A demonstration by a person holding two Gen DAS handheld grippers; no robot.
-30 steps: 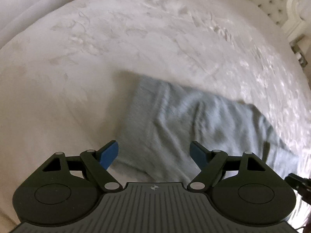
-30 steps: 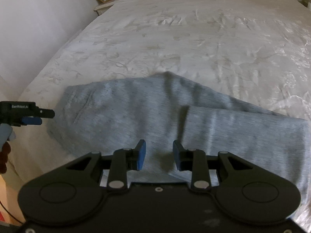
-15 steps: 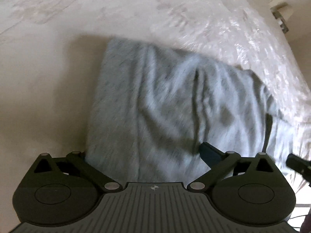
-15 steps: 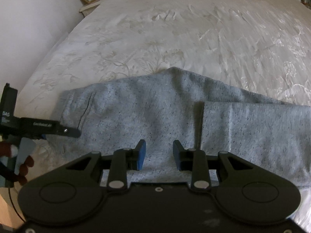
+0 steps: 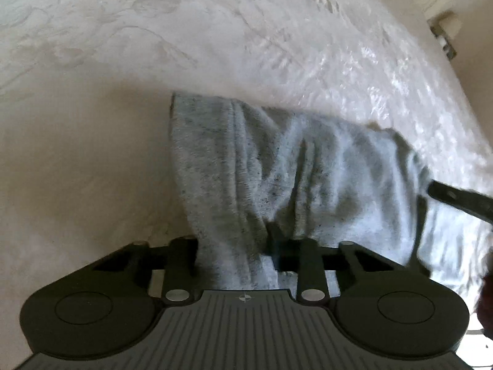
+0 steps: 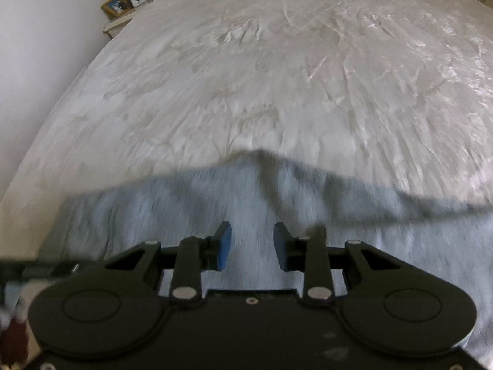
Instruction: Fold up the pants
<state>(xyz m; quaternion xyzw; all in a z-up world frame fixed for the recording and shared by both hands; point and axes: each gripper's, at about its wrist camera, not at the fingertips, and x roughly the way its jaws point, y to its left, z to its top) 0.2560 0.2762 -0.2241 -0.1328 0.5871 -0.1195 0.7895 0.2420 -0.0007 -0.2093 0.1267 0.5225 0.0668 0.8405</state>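
Where the left wrist view looks down, the left gripper (image 5: pixel 234 249) is closing, its fingers pinching a bunched fold of the grey pants (image 5: pixel 277 166) at lower centre on the white bedspread (image 5: pixel 277 30).

From the right wrist, blurred pants (image 6: pixel 185 203) fill the lower frame; the right gripper (image 6: pixel 252 245) is closing, blue pads (image 6: pixel 225 243) apart, nothing clamped.

No text, brand or number can be read anywhere. The left gripper (image 6: pixel 40 269), seen at the edge of the right wrist view, bears a pale line of lettering on its black arm, but motion blur makes it illegible. On the nightstand (image 6: pixel 118 21) beside the bed's far corner, a small clock (image 6: pixel 137 0) and a framed picture (image 6: pixel 114 6) are too small to make out.
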